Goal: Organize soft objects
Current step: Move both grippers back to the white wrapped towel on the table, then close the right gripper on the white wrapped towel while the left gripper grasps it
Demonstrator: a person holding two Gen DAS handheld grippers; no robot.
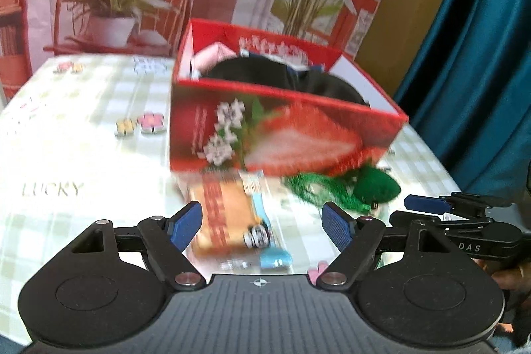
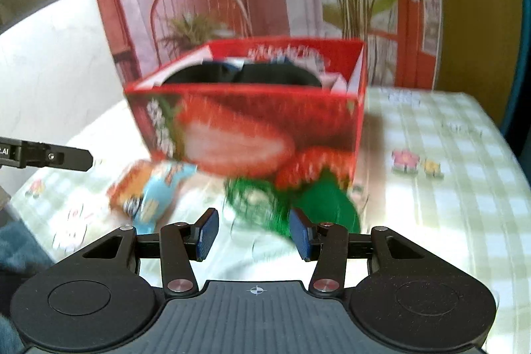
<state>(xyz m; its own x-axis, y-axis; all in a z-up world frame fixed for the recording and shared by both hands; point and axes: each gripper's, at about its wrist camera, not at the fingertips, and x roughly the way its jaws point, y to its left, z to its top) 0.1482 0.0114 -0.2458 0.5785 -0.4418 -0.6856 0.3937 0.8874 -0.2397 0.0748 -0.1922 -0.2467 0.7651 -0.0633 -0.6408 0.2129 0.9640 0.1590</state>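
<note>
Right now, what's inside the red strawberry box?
Red strawberry box holds a black fabric item filling most of it, plus something pink at one end. Anything underneath is covered.

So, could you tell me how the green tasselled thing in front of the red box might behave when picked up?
The green tasselled item looks soft and would probably sag and dangle. Its loose strands may snag or trail. It seems light, so a push would likely drag it, not roll it.

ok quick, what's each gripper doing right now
left gripper: open, holding nothing, above the orange packet
right gripper: open, holding nothing, near the green soft toy
</note>
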